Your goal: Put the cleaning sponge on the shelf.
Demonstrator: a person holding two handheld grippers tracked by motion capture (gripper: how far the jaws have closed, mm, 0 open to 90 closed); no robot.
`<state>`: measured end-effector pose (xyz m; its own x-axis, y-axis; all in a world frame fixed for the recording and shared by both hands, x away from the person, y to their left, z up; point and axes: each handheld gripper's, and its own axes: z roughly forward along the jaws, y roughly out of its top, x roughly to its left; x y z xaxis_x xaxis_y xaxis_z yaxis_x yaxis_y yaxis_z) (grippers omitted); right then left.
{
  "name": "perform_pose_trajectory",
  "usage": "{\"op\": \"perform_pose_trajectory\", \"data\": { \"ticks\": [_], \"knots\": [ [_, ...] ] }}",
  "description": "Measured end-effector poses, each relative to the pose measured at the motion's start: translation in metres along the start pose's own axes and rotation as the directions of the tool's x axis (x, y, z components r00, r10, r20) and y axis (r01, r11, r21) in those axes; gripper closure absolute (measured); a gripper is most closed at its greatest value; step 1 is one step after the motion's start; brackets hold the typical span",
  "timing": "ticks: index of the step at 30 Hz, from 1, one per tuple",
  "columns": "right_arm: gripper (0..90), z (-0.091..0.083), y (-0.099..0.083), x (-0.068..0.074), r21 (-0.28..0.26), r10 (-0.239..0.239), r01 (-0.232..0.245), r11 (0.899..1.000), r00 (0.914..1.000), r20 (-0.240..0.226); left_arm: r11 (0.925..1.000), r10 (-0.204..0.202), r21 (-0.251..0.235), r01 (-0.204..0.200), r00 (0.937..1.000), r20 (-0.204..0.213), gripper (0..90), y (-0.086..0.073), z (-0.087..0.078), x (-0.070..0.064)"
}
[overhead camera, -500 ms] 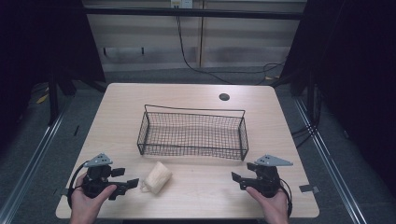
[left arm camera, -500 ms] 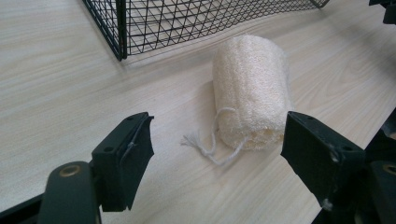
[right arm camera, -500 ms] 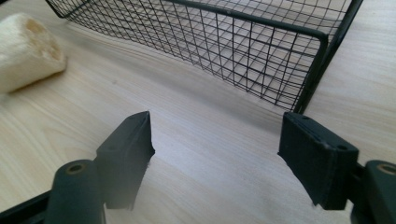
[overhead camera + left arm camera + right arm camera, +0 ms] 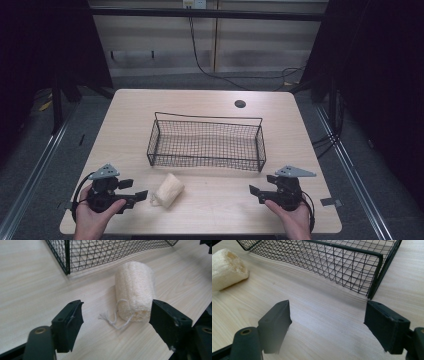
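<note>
A cream loofah sponge point(image 4: 168, 190) with a white string loop lies on the wooden table, just in front of a black wire basket point(image 4: 207, 119). My left gripper point(image 4: 134, 190) is open and points at the loofah point(image 4: 135, 290) from its left. In the left gripper view the string end lies between the spread jaws of the left gripper point(image 4: 116, 322), which touch nothing. My right gripper point(image 4: 256, 194) rests open near the table's front right, with bare table between the jaws of the right gripper point(image 4: 327, 320). The loofah point(image 4: 227, 267) lies well off to its left.
The basket point(image 4: 332, 262) holds nothing and stands mid-table, its near corner point(image 4: 66, 257) close ahead of the left gripper. A round cable hole point(image 4: 240, 104) sits at the back of the table point(image 4: 215, 210). Dark floor surrounds the table.
</note>
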<state>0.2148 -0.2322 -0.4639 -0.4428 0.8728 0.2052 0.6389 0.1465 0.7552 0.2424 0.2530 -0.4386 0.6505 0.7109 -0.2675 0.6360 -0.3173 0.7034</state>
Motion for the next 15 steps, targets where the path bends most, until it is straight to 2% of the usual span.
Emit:
{"op": "perform_pose_trajectory", "data": {
  "ticks": [5, 7, 8, 10, 11, 13, 15],
  "knots": [
    [20.7, -0.002, 0.000, 0.001, -0.011, -0.009, 0.009, 1.000, 1.0000, 0.003, 0.9999, 0.012, 0.009, -0.012, 0.9999, 0.006, 27.8, 0.002, -0.002, -0.004],
    [20.7, -0.003, 0.000, 0.001, -0.009, -0.005, 0.005, 1.000, 1.0000, -0.001, 0.9998, 0.005, 0.021, -0.005, 0.9999, -0.014, 28.7, 0.003, -0.003, -0.007],
    [20.6, -0.003, 0.000, 0.001, -0.010, -0.005, 0.005, 1.000, 1.0000, 0.000, 0.9998, 0.001, 0.022, -0.001, 0.9999, -0.013, 29.1, 0.004, -0.003, -0.007],
    [20.4, -0.003, 0.000, 0.000, -0.013, -0.007, 0.007, 1.000, 1.0000, -0.001, 0.9997, -0.005, 0.025, 0.004, 0.9998, 0.020, 28.8, 0.006, -0.004, -0.009],
    [20.3, -0.004, 0.000, 0.000, -0.013, -0.007, 0.007, 1.000, 1.0000, 0.001, 0.9996, 0.000, 0.027, 0.000, 1.0000, 0.010, 29.0, 0.007, -0.004, -0.011],
    [20.3, -0.004, 0.000, 0.000, -0.013, -0.007, 0.007, 1.000, 1.0000, -0.002, 0.9995, -0.002, 0.032, 0.001, 0.9996, 0.027, 29.1, 0.009, -0.006, -0.013],
    [20.3, -0.004, 0.000, 0.000, -0.012, -0.008, 0.008, 1.000, 1.0000, -0.001, 0.9993, 0.003, 0.038, -0.004, 0.9997, 0.022, 31.3, 0.012, -0.007, -0.015]
  ]
}}
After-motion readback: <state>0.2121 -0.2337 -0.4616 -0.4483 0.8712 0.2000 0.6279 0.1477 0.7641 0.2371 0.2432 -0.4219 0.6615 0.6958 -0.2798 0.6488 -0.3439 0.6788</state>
